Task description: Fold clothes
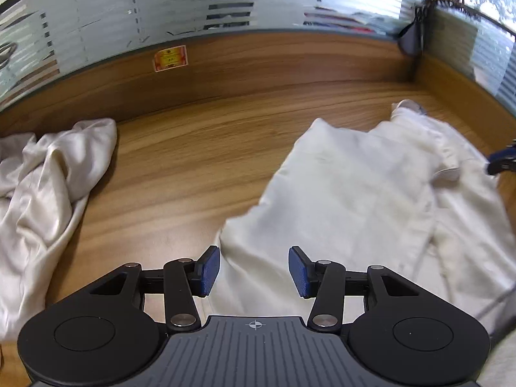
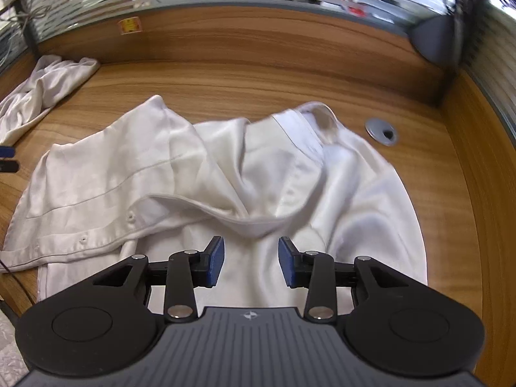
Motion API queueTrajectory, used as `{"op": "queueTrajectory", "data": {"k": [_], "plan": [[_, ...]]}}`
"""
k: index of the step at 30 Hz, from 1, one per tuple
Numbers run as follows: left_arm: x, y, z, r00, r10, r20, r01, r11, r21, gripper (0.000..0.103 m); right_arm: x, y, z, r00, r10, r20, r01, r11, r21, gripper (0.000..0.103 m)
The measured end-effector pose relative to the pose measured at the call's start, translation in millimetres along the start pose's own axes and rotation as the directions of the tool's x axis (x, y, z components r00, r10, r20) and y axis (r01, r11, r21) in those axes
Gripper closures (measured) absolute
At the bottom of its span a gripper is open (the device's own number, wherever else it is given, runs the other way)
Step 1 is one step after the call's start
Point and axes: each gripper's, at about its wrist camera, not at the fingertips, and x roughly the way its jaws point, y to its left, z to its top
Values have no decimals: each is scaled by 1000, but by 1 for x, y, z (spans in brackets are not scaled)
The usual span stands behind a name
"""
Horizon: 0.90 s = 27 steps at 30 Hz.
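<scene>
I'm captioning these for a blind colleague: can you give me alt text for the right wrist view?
A rumpled white shirt lies spread on a wooden desk, collar at the far side. The right tool hovers open above its near edge. A second white garment lies crumpled at the far left.

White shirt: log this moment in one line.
white shirt rumpled on desk | left claw open | right claw open | fold not started

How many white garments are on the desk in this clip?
2. A white shirt lies spread in front of both open claws; a crumpled white garment sits at the desk's far left. More could be hidden outside view.
</scene>
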Motion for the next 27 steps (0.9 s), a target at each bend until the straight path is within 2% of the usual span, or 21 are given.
{"op": "queueTrajectory", "data": {"k": [6, 11, 13, 14, 15, 19, 27], "plan": [[47, -1, 12, 999, 21, -47, -18, 999, 50, 51, -4, -7, -26, 999, -40, -20, 42, 995, 95, 59], [69, -3, 18, 997, 39, -71, -35, 997, 65, 54, -7, -9, -38, 998, -61, -28, 65, 988, 142, 58], [73, -2, 16, 996, 28, -84, -23, 998, 58, 74, -6, -9, -39, 998, -61, -29, 65, 987, 146, 58], [73, -3, 15, 995, 27, -94, -21, 998, 62, 92, -5, -8, -39, 998, -60, -30, 64, 987, 145, 58], [72, -3, 13, 994, 28, -104, -22, 998, 66, 98, -4, -7, -39, 998, -59, -30, 62, 988, 144, 58], [55, 2, -3, 990, 50, -134, -45, 998, 39, 100, -1, -5, -38, 998, -52, -31, 56, 989, 139, 58], [-16, 16, -60, 973, 99, -208, -122, 988, -99, 100, 18, 3, -16, 1000, 5, -20, -4, 997, 79, 58]]}}
